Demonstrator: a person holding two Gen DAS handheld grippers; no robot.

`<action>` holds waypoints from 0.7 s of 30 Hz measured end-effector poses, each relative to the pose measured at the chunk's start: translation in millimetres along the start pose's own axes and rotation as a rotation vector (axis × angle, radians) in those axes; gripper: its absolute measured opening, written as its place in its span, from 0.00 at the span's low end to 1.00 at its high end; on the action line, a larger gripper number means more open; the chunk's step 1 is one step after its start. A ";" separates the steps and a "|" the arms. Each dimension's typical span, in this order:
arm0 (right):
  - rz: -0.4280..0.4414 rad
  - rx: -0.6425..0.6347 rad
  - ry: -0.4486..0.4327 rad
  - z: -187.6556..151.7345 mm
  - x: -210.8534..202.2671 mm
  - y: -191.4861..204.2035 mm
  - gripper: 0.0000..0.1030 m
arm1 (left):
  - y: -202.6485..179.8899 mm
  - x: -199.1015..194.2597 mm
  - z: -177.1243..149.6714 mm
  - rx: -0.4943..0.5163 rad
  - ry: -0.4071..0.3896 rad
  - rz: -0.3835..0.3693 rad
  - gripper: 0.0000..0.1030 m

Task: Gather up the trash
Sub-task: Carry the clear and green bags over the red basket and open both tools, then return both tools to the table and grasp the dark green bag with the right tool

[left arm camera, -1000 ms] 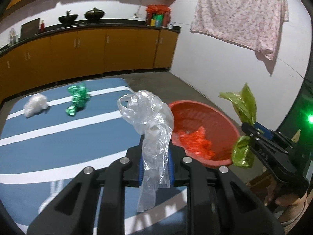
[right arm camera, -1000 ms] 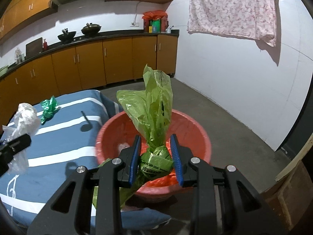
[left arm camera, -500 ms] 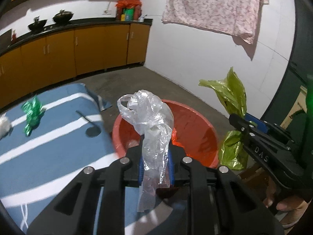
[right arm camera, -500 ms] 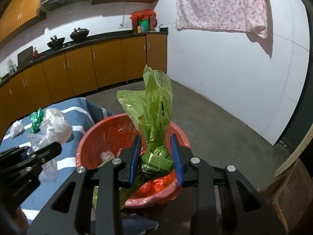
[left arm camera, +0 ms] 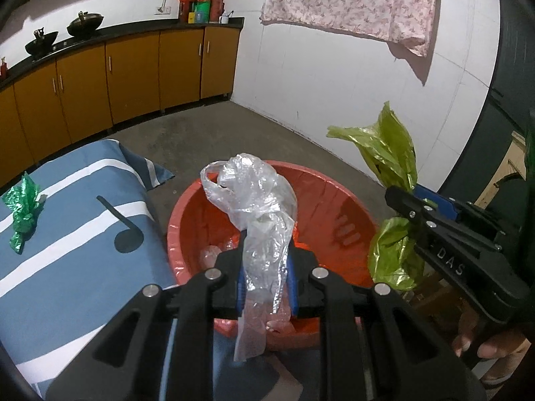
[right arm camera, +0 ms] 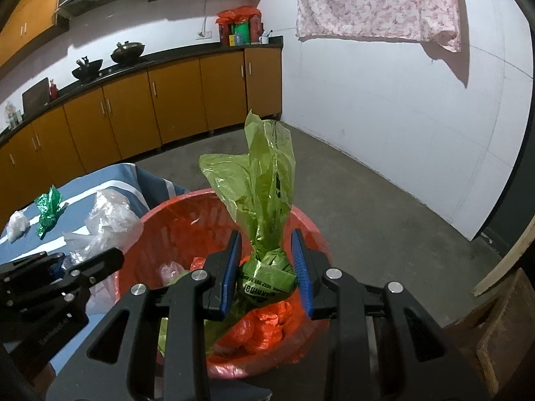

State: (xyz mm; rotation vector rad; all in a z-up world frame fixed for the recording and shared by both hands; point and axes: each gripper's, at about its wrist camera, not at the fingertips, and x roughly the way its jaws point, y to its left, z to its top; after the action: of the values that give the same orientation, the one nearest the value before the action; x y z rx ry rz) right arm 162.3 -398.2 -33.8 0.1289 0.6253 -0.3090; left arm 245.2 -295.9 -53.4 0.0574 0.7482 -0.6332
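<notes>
The clear plastic bag (left arm camera: 257,214) is trash, and the left tongs (left arm camera: 265,277) are closed tight on it. The bag sticks up above the blue pads and a strip of it hangs down below them. It is held over the near side of the red basin (left arm camera: 334,193).

The green plastic bag (right arm camera: 264,207) is trash too. The right tongs (right arm camera: 265,267) are squeezed on its knotted part, which has black letters on it. Its loose top stands up above the pads. This bag is over the middle of the red basin (right arm camera: 311,230), in the air. Inside the basin lie crumpled red plastic (right arm camera: 264,327) and some pale bits.

In the left view the right tongs (left arm camera: 401,197) show at the right side with the green bag (left arm camera: 388,157), and part of a person's hand (left arm camera: 485,341) holds the handle. In the right view the left tongs (right arm camera: 83,260) show at the left edge with the clear bag (right arm camera: 107,220).

Just left of the basin is a table with a blue cloth (left arm camera: 67,267) that has white stripes. On it, well apart from the basin, lies a shiny green wrapper (left arm camera: 23,214), and a small white crumpled bag (right arm camera: 16,224) lies near that.

Behind are orange cupboards (right arm camera: 174,100), and a pink flowered cloth (right arm camera: 378,3) hangs on the white wall.
</notes>
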 end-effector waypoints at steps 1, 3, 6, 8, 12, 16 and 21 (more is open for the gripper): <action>0.002 0.002 0.001 0.3 1.6 -0.5 0.31 | 0.8 3.8 1.1 -0.001 0.005 -0.002 0.19; 0.008 0.010 0.003 2.1 6.5 -1.7 0.31 | 2.1 9.5 3.0 -0.003 0.014 -0.005 0.19; 0.026 0.027 0.013 4.2 14.1 -5.5 0.31 | 4.2 16.7 3.6 -0.001 0.024 -0.005 0.20; 0.048 0.043 0.024 6.4 19.5 -8.3 0.31 | 6.1 22.1 5.0 0.001 0.029 -0.002 0.21; 0.062 0.070 0.033 7.8 27.2 -14.6 0.38 | 10.8 29.9 4.8 -0.016 0.043 -0.005 0.31; 0.070 0.106 0.045 5.6 29.2 -21.4 0.45 | 13.3 34.9 3.1 -0.028 0.059 -0.006 0.40; 0.042 0.094 0.028 2.3 22.0 -22.0 0.60 | 16.4 32.4 -0.3 -0.035 0.054 0.013 0.50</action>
State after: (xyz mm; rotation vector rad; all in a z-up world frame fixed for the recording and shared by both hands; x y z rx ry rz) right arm 173.3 -424.9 -45.6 0.2365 0.6350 -0.2966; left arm 272.2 -299.2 -77.5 0.0469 0.8102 -0.6078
